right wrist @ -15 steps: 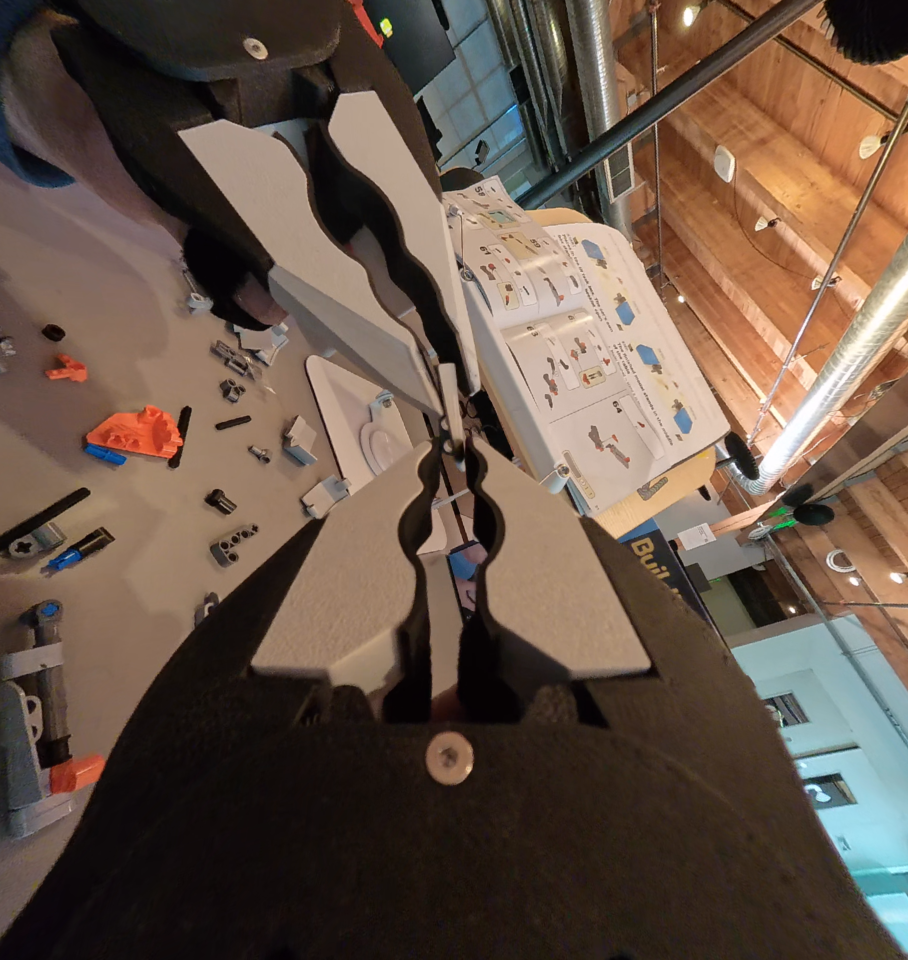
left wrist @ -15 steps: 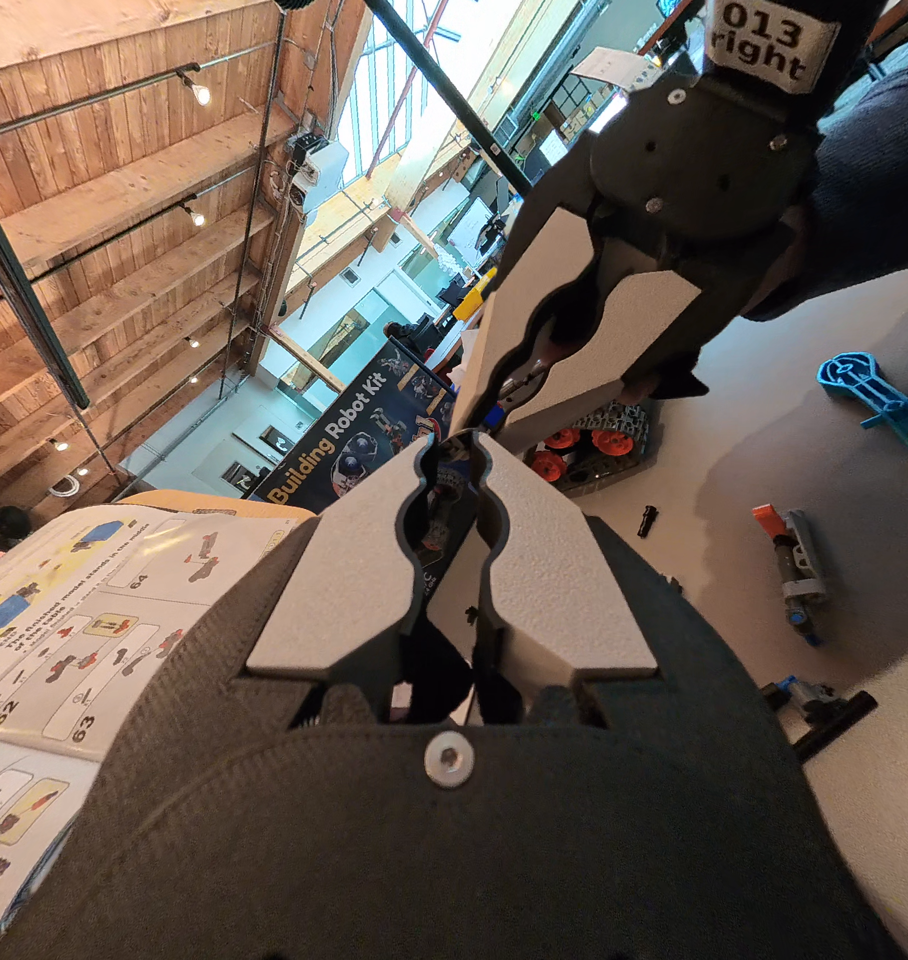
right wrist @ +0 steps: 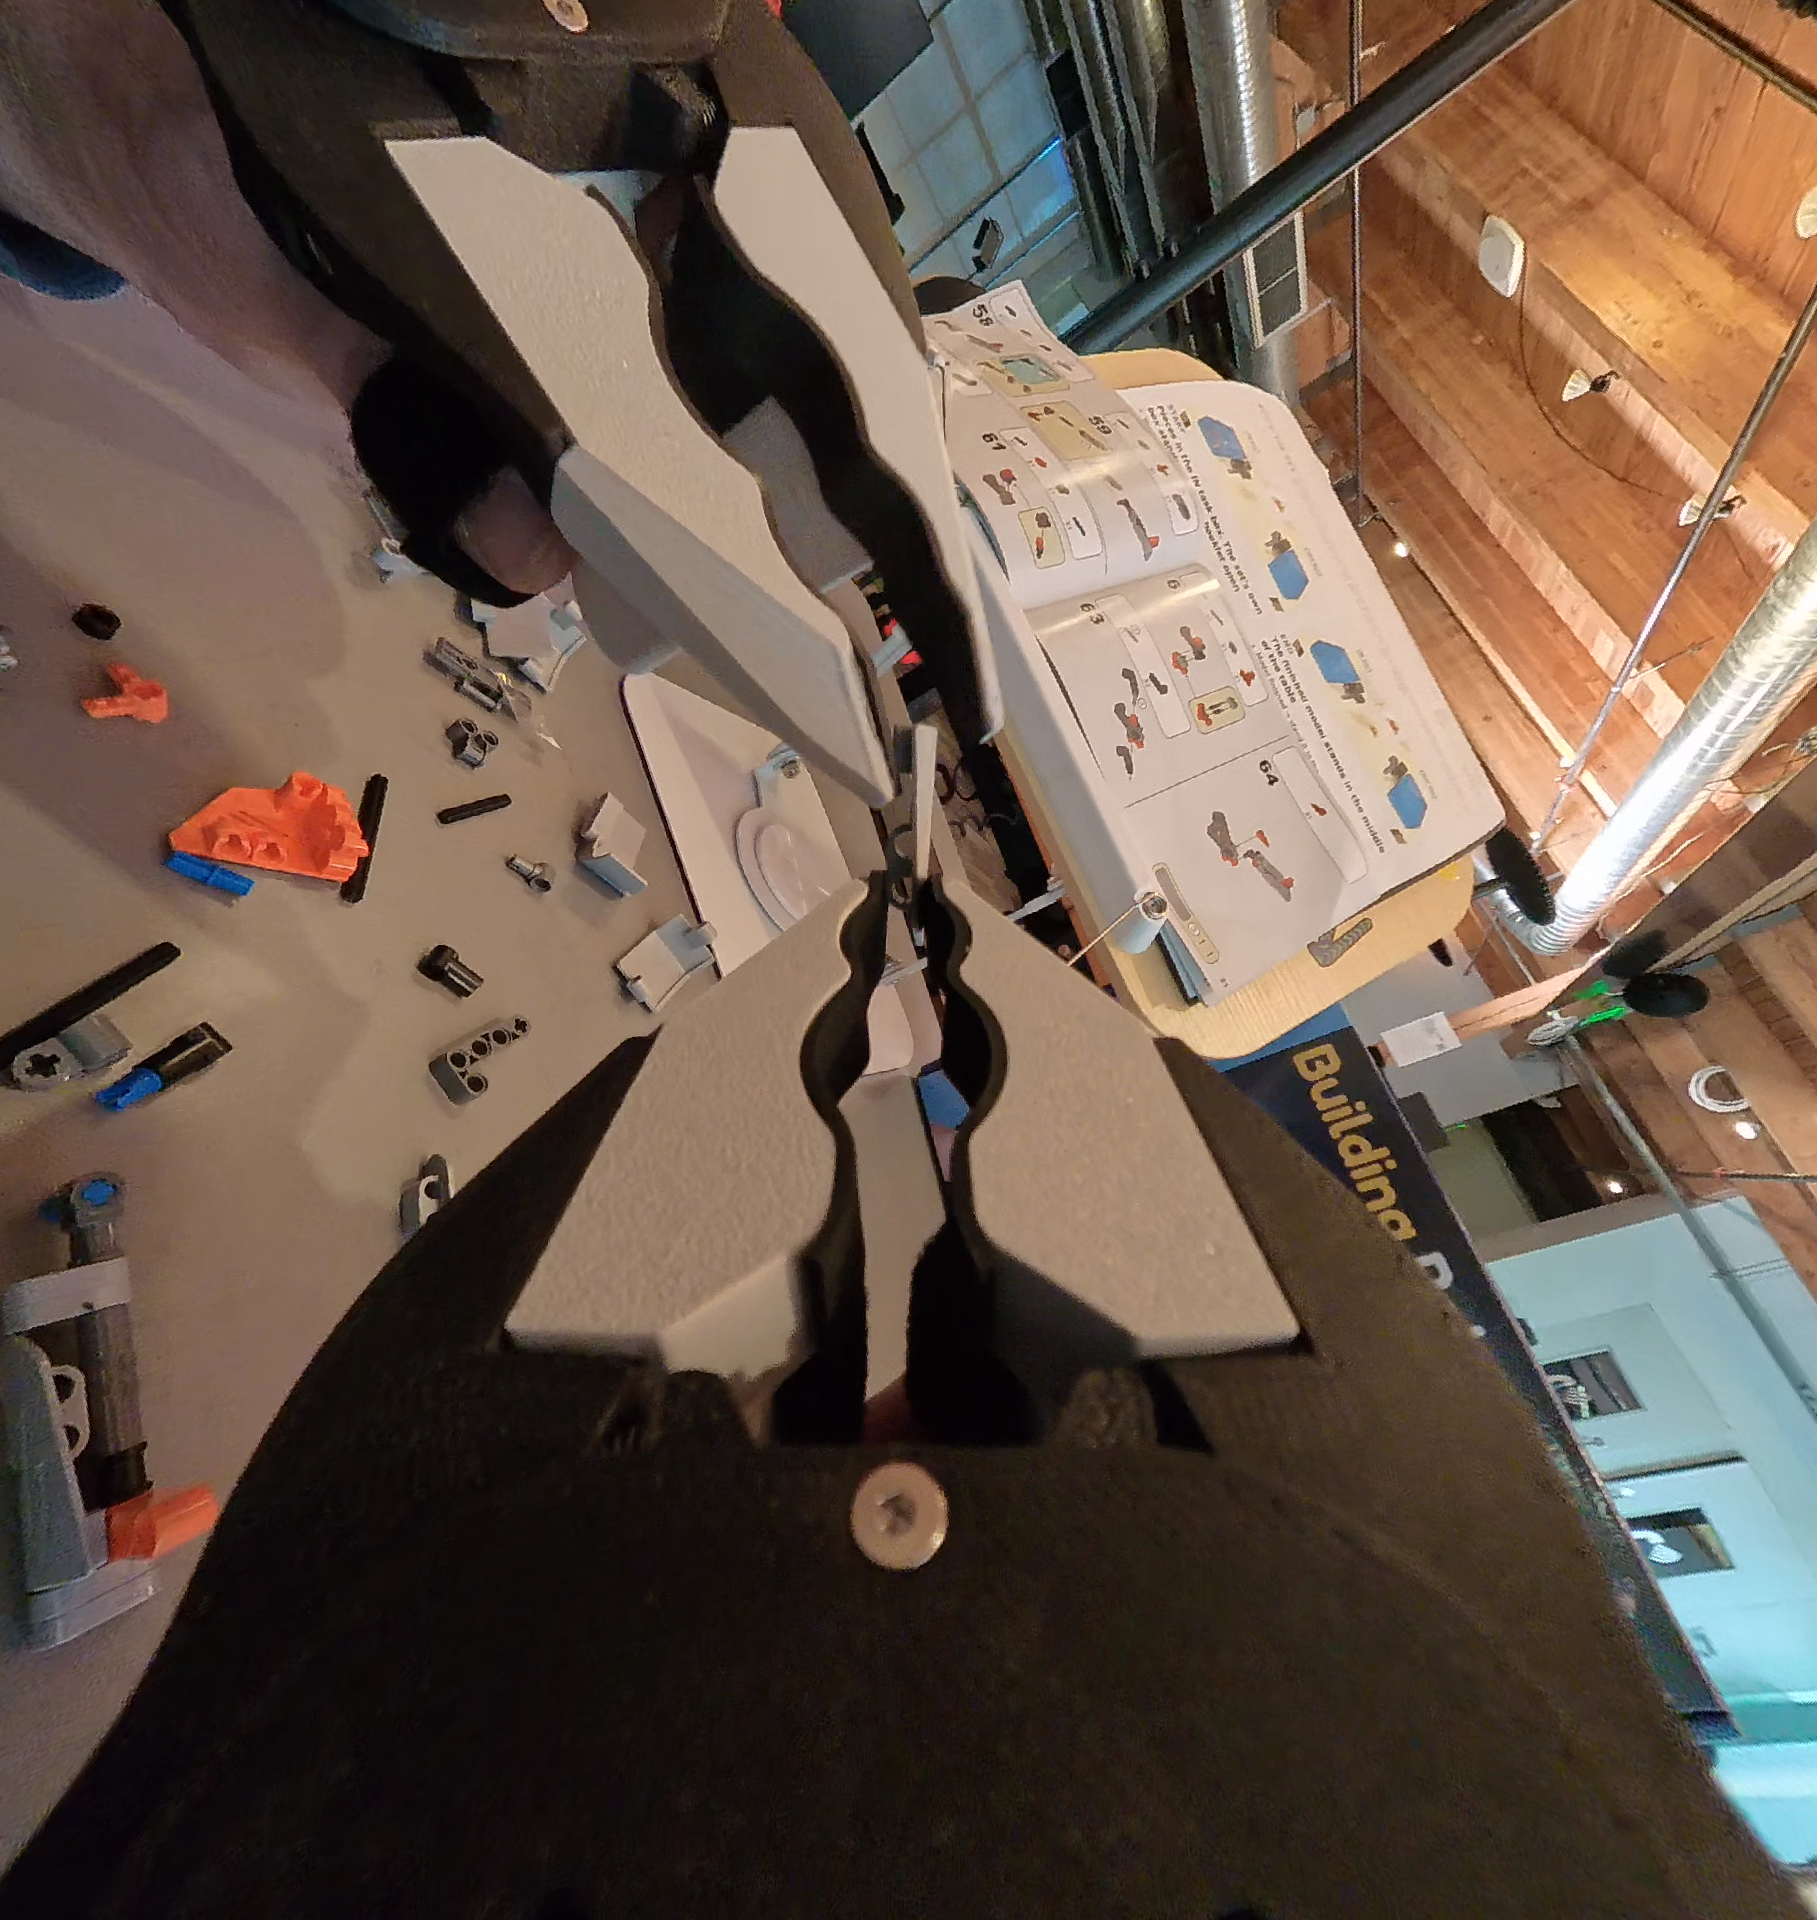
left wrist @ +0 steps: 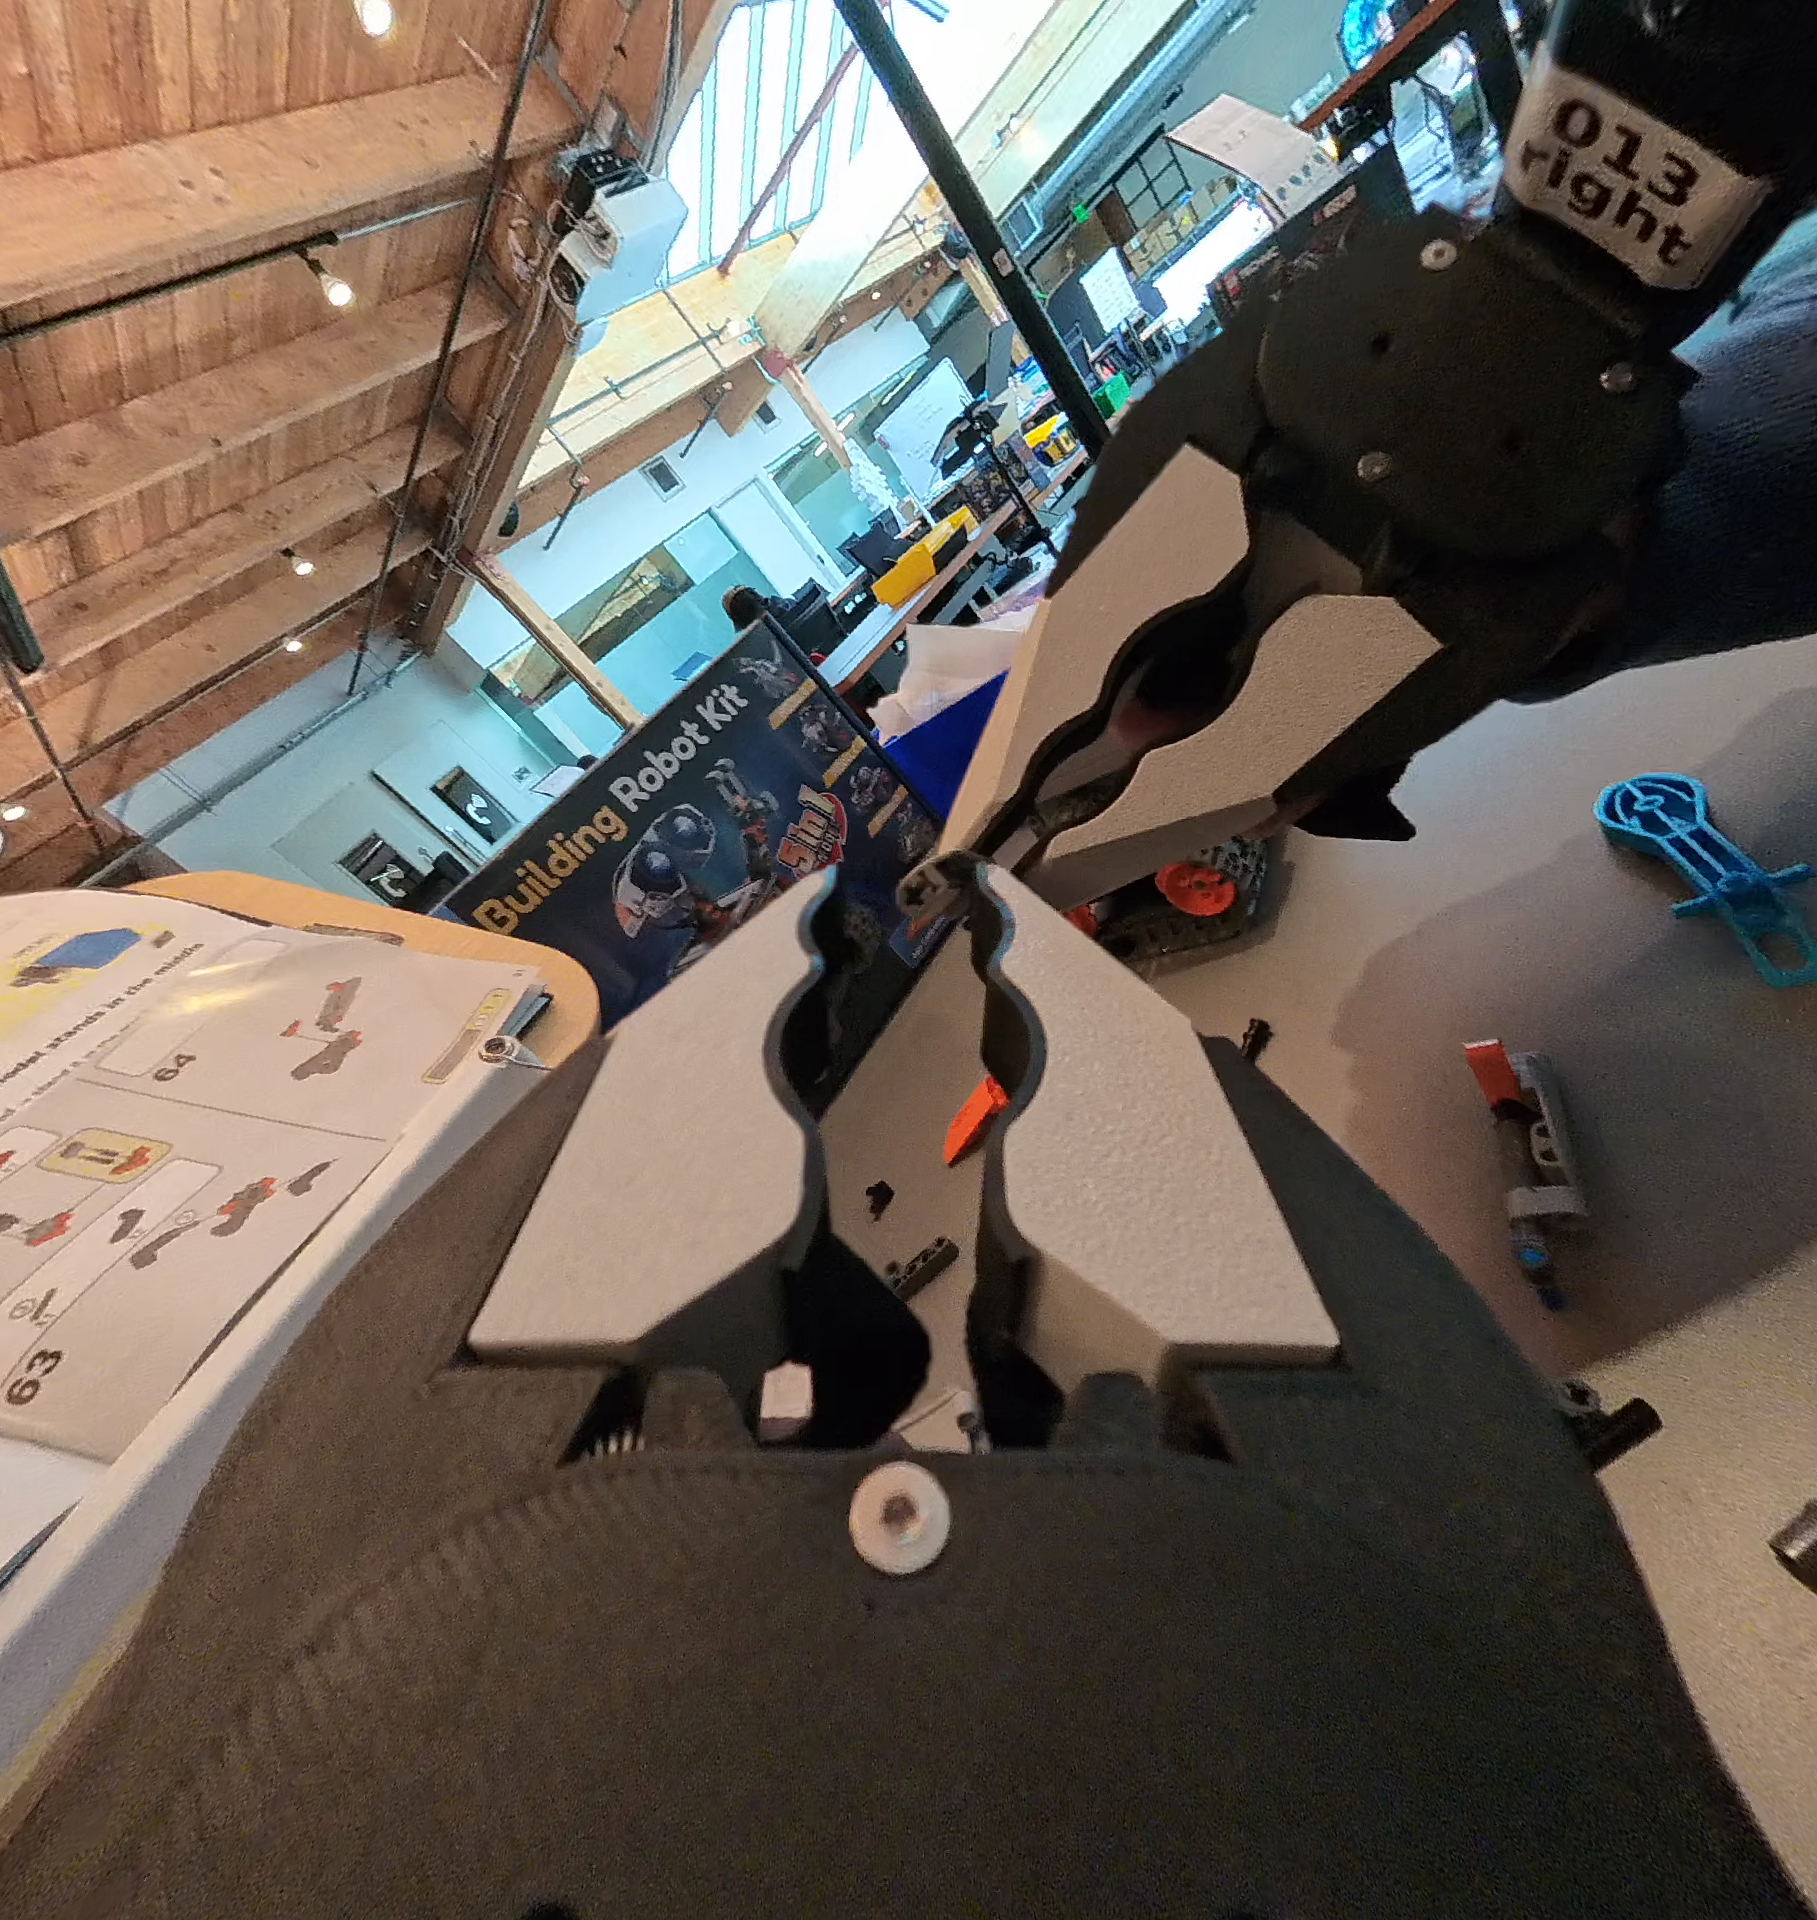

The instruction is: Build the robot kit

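The right tool (right wrist: 909,894) pinches a small dark gray building piece (right wrist: 899,847) above the desk (right wrist: 260,1039). The left tool (left wrist: 899,894) stands spread, its right fingertip touching that piece.

Bright daylight from the tall glass skylight (left wrist: 779,135), small warm ceiling spotlights (left wrist: 338,291) on wood, soft shadows across the pale grey desk (left wrist: 1610,1039), glare on the glossy white instruction booklet (left wrist: 208,997), strong fisheye bending at edges, sharp focus overall

Your left gripper (left wrist: 899,904) fingers spread apart, right gripper (right wrist: 909,894) fingers nearly closed, tips of both almost meeting.
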Tool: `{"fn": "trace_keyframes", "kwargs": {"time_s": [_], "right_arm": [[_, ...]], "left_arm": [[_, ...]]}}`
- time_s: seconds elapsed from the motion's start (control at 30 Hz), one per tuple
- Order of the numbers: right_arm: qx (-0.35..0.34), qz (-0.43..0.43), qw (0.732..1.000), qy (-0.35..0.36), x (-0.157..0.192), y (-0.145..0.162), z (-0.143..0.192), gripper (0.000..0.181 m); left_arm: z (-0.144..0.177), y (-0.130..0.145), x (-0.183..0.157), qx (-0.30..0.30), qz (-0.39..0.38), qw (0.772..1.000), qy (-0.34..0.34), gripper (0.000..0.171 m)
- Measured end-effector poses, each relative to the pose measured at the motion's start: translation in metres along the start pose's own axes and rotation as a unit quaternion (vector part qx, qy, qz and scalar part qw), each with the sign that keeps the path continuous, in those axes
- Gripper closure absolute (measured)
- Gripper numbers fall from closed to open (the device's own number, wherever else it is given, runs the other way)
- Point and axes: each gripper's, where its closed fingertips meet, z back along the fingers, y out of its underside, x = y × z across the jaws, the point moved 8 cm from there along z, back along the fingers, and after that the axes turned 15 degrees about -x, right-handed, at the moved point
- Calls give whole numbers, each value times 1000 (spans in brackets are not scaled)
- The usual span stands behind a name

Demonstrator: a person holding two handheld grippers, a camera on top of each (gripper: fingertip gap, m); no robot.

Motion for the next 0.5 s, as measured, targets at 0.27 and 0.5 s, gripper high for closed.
{"fn": "trace_keyframes", "kwargs": {"time_s": [0.27,0.5], "right_arm": [[8,-39,999,-18,1,12,0,177],[30,-62,996,-52,10,27,0,177]], "left_arm": [[15,-24,16,58,-16,998,-16,144],[51,-14,9,247,44,967,43,144]]}}
